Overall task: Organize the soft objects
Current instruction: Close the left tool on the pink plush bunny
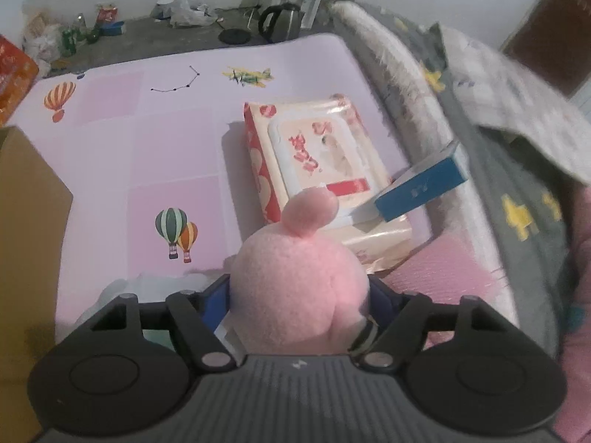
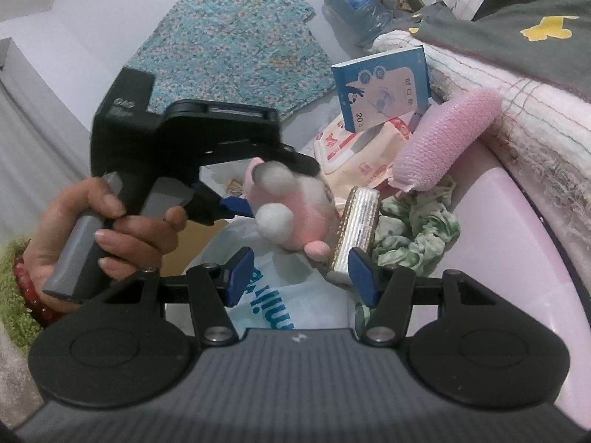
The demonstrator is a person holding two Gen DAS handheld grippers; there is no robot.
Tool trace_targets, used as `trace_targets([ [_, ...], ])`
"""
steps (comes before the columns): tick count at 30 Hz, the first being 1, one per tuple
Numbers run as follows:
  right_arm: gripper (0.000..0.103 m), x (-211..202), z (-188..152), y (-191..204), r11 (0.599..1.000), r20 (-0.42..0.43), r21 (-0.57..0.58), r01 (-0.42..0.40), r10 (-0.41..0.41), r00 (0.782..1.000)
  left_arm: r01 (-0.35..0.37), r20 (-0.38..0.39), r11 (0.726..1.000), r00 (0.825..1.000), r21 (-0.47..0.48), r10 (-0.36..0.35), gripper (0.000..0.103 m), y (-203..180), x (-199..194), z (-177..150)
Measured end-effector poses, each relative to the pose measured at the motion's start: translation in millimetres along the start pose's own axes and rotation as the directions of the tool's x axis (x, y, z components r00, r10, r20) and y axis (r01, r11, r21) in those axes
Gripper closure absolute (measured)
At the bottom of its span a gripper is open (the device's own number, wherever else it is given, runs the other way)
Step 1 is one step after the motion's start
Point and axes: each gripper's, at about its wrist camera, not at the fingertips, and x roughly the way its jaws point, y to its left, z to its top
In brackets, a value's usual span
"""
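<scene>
Left tongs [image 1: 299, 288] are clenching a pink plush toy [image 1: 295, 280] above the pink patterned mat [image 1: 110, 155], near a wipes pack [image 1: 317, 162] and blue box [image 1: 421, 188]. Right tongs [image 2: 301, 271] are hanging released, gripping nothing, over a white plastic bag [image 2: 284, 295].
</scene>
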Motion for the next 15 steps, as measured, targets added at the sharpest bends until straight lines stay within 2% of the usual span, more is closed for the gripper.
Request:
trace_targets([
  [6, 0.046, -7.4, 0.0, 12.6, 0.999, 0.028, -0.010, -0.030, 0.031, 0.999, 0.151, 0.047, 0.989, 0.987, 0.000, -0.151, 0.028, 9.8, -42.4, -14.5],
  [12, 0.043, -29.3, -7.4, 34.8, 0.994, 0.060, -0.023, -0.102, 0.104, 0.993, 0.268, 0.067, 0.963, 0.961, 0.039, -0.270, 0.028, 17.1, -89.8, -41.8],
  [15, 0.037, -39.9, -13.6, 48.5, 0.991, 0.075, -0.043, -0.127, 0.130, 0.989, 0.324, 0.053, 0.945, 0.944, 0.043, -0.326, 0.028, 23.2, -108.2, -59.3],
])
